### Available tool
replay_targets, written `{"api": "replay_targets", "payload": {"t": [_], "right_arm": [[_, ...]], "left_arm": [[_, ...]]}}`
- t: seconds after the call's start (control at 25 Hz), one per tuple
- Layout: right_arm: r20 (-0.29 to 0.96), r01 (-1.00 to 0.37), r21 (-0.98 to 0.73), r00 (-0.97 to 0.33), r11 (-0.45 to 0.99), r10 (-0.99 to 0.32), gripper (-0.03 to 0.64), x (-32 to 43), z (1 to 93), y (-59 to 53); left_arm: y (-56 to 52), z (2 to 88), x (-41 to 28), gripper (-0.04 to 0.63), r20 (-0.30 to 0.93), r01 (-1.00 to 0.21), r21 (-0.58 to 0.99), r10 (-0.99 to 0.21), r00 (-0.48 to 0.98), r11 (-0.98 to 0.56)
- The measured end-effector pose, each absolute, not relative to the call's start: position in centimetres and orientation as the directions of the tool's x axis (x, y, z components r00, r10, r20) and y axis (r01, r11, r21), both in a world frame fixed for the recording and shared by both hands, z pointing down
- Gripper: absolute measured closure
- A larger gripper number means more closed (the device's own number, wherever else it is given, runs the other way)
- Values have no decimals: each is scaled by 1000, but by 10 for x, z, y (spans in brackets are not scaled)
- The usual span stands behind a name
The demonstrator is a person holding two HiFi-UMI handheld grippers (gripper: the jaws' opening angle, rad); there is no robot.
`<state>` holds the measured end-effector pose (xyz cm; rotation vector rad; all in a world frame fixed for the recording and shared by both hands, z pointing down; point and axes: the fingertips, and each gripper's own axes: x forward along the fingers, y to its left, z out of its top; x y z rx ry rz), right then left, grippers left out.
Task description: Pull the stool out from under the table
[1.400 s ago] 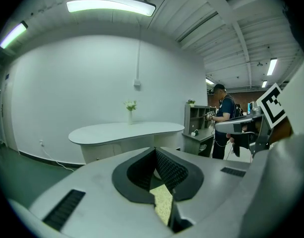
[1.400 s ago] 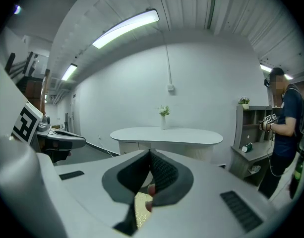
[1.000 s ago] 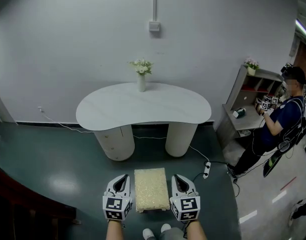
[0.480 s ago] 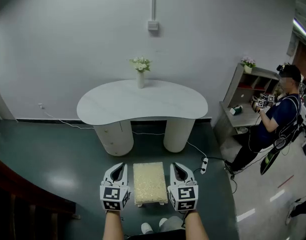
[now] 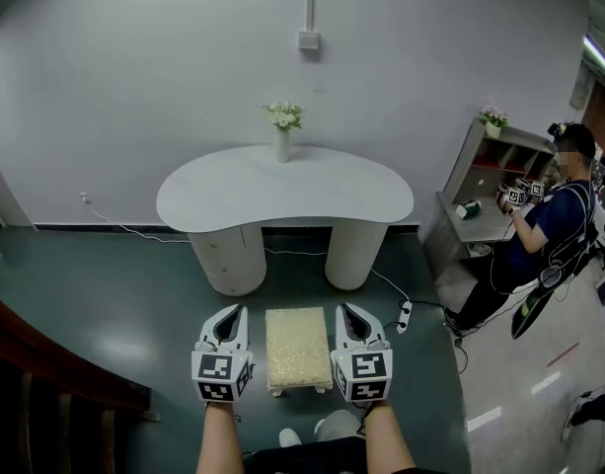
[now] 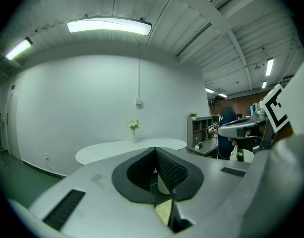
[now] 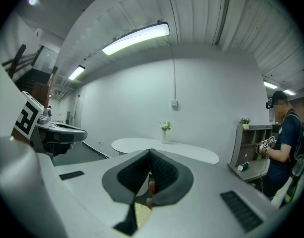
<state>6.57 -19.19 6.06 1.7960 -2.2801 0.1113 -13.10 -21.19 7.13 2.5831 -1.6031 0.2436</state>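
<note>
The stool [image 5: 298, 347], a small rectangular one with a pale yellow nubbly seat, stands on the dark green floor [image 5: 105, 304] clear of the table [image 5: 282, 191], out in front of the gap between its two round pedestals. Its long axis runs straight from the person's feet toward the table and the wall behind, one short end facing the pedestals, the other close to the shoes. The left gripper [image 5: 234, 310] sits just beside the stool's left long edge and the right gripper [image 5: 343, 309] just beside the right one, both pointing the same way as the stool. I cannot tell whether either touches it. Both pairs of jaws are clenched together with nothing caught between them. A vase of white flowers [image 5: 282, 131] stands at the table's far edge. A white power strip [image 5: 404, 316] lies on the floor to the right, and farther right another person [image 5: 549, 225] stands at a grey shelf unit [image 5: 475, 200].
</note>
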Motion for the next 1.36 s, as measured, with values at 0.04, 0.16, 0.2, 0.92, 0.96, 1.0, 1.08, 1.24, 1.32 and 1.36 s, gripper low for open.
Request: {"api": "replay_targets", "payload": {"t": [0.04,0.16,0.2,0.92,0.96,1.0,1.08,1.24,1.32,1.36], "right_arm": [[231,-965,88,-220,246,-948,555,64,60,-192],[234,-963,93,-228,255,-945,555,63,59,-192],[236,-962,94,-228,255,-945,555,64,59,-191],[224,-965,98,-218,245,-950,555,69,58,-197],[224,-964,99,-219,246,-950,555,67,58,-197],[225,-964,99,-220,247,-949,555,66,59,-197],[224,-963,100,-222,249,-949,555,65,60,-196],[226,-964,102,-218,246,-949,555,67,60,-195],[229,-964,102,-217,245,-949,555,68,59,-196],[230,-964,101,-217,245,-949,555,68,59,-196]], "left_arm": [[-212,70,-130,583,181,-894,-4,-880,440,-448],[-214,68,-125,583,177,-886,-2,-872,456,-463],[-214,67,-123,583,176,-884,-2,-870,460,-468],[-215,66,-122,583,175,-881,-24,-869,462,-473],[-215,66,-123,583,176,-881,-23,-869,462,-473],[-215,66,-124,583,177,-881,-21,-869,462,-472],[-214,68,-124,583,176,-881,-20,-869,463,-473],[-213,70,-121,583,178,-875,-22,-863,473,-484],[-214,69,-119,583,180,-873,-21,-861,475,-487],[-214,69,-119,583,181,-873,-20,-861,476,-487]]}}
